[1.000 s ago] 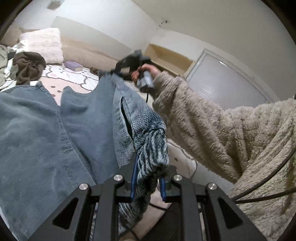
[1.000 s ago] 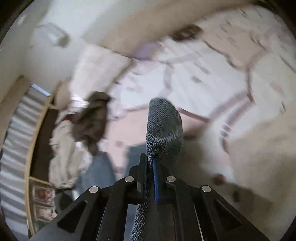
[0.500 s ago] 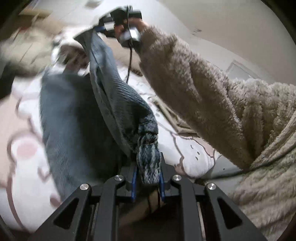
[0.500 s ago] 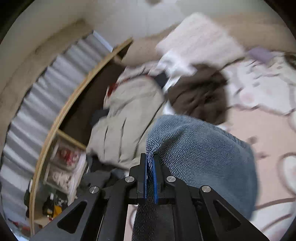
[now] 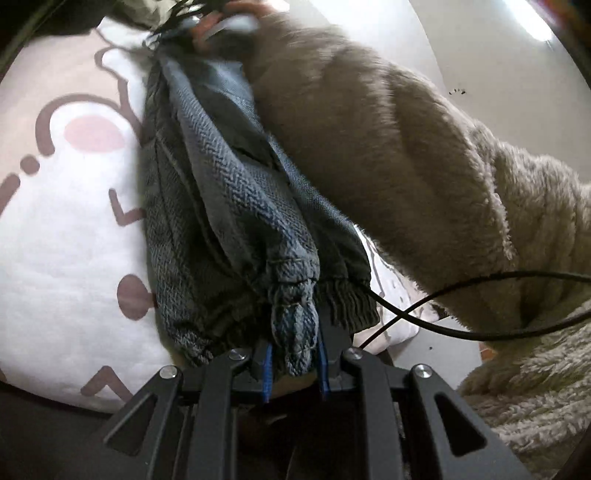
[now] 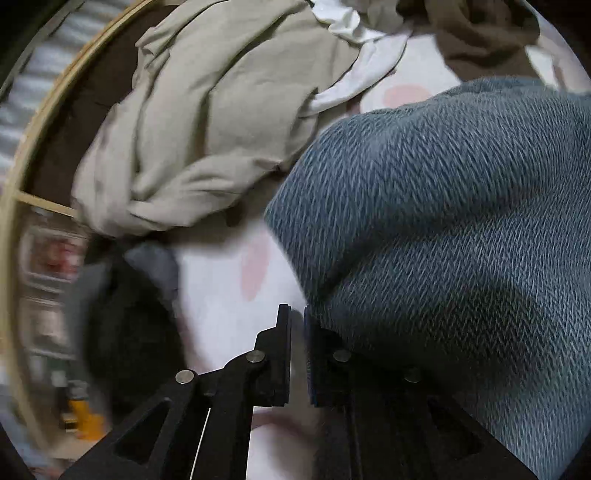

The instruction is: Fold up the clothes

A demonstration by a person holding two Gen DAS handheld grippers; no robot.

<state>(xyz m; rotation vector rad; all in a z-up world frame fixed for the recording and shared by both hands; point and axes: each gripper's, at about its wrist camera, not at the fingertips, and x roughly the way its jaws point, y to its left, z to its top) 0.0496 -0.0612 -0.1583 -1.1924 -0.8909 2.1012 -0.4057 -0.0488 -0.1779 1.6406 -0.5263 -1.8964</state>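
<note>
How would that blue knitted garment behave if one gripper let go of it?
Likely floppy: the blue garment hangs bunched in soft folds from the left gripper. Probably rather heavy for cloth, since the herringbone weave looks thick. Not slippery, I'd guess; it would slump onto the bedsheet rather than slide.

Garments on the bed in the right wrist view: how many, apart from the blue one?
3, maybe more hidden: a beige garment heaped at upper left, a white one beside it at top, a brown one at upper right.
</note>
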